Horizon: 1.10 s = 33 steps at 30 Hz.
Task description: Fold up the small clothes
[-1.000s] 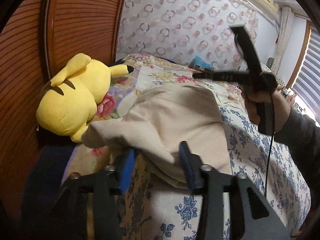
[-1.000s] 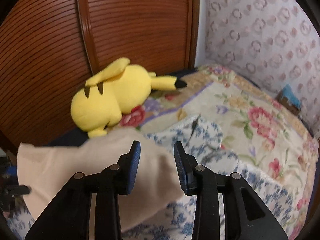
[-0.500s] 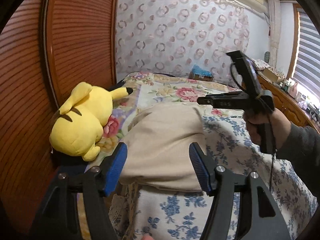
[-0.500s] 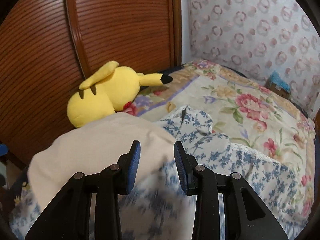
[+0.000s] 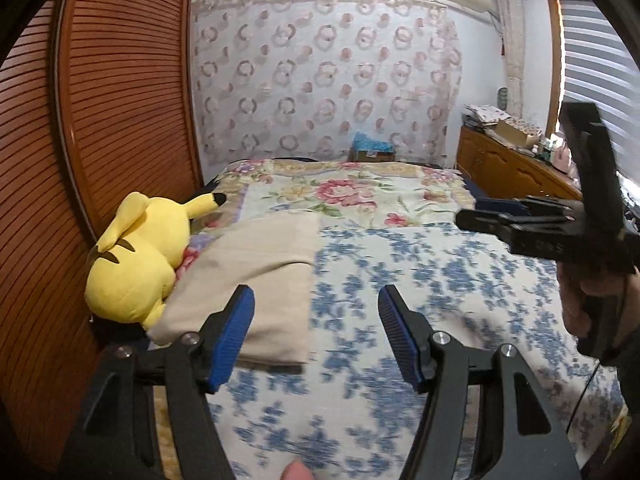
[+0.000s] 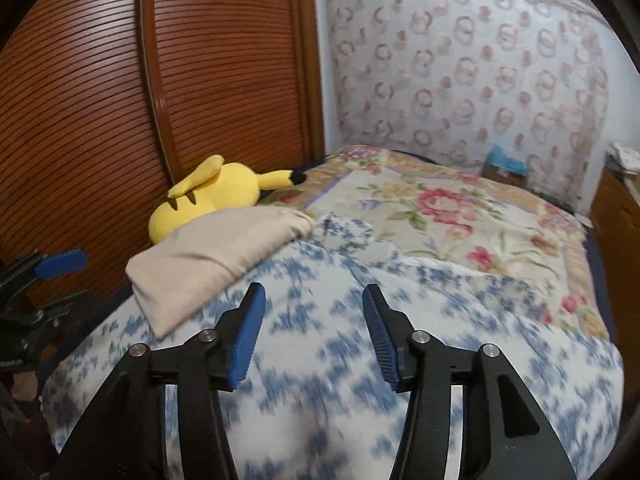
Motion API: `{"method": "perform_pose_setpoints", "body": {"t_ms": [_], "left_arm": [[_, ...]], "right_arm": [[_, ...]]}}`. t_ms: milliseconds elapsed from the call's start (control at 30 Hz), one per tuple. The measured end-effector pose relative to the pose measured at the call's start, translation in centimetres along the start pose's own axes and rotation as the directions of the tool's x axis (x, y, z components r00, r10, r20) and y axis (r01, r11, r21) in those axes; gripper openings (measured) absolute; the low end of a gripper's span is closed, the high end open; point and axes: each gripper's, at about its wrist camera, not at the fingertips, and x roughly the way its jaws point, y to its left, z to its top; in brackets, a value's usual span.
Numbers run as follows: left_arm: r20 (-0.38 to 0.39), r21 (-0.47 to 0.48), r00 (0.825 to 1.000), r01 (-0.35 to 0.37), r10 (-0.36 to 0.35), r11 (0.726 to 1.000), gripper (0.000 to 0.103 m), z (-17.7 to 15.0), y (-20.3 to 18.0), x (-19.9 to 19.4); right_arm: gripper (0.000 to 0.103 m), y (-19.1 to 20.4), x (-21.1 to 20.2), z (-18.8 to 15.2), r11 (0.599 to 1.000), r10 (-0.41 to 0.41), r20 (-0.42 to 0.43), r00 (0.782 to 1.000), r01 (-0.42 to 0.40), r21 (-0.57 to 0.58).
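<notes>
You hold two grippers, left gripper (image 5: 316,336) and right gripper (image 6: 312,338), jaws wide apart, with one folded beige cloth (image 5: 256,280) at ten o'clock beside one yellow toy (image 5: 136,260).

My right gripper (image 6: 312,332) hangs with jaws spread wide and empty above the blue-flowered sheet (image 6: 460,320). The folded beige cloth (image 6: 212,256) lies on that sheet, up-left of my fingers, touching the yellow plush toy (image 6: 216,196) behind it.
</notes>
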Motion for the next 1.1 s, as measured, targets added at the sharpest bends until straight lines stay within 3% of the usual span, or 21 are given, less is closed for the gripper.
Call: {"method": "perform_pose_setpoints", "body": {"t_ms": [200,567,867,1100], "left_arm": [[0.009,0.016,0.999,0.039,-0.039,0.999,0.064,-0.6,-3.6,-1.6],[0.028,0.074,0.996,0.084,-0.086,0.994,0.065,-2.0,-9.3,-4.9],[0.062,0.087,0.992,0.104,-0.110,0.991,0.065,-1.6,-11.2,-8.2],[0.089,0.082,0.990,0.098,-0.105,0.992,0.065,-1.1,-11.3,-10.3]], "right_arm": [[0.066,-1.2,-6.4,-3.4,0.997,-0.068,0.043,0.997,0.066,0.049],[0.071,-2.0,-15.7,-9.0,0.966,-0.231,0.087,0.969,0.217,0.141],[0.076,-1.9,-21.2,-10.8,0.939,-0.312,0.126,0.942,0.285,0.190],[0.087,-1.9,-24.0,-11.5,0.919,-0.362,0.162,0.918,0.321,0.230]]}}
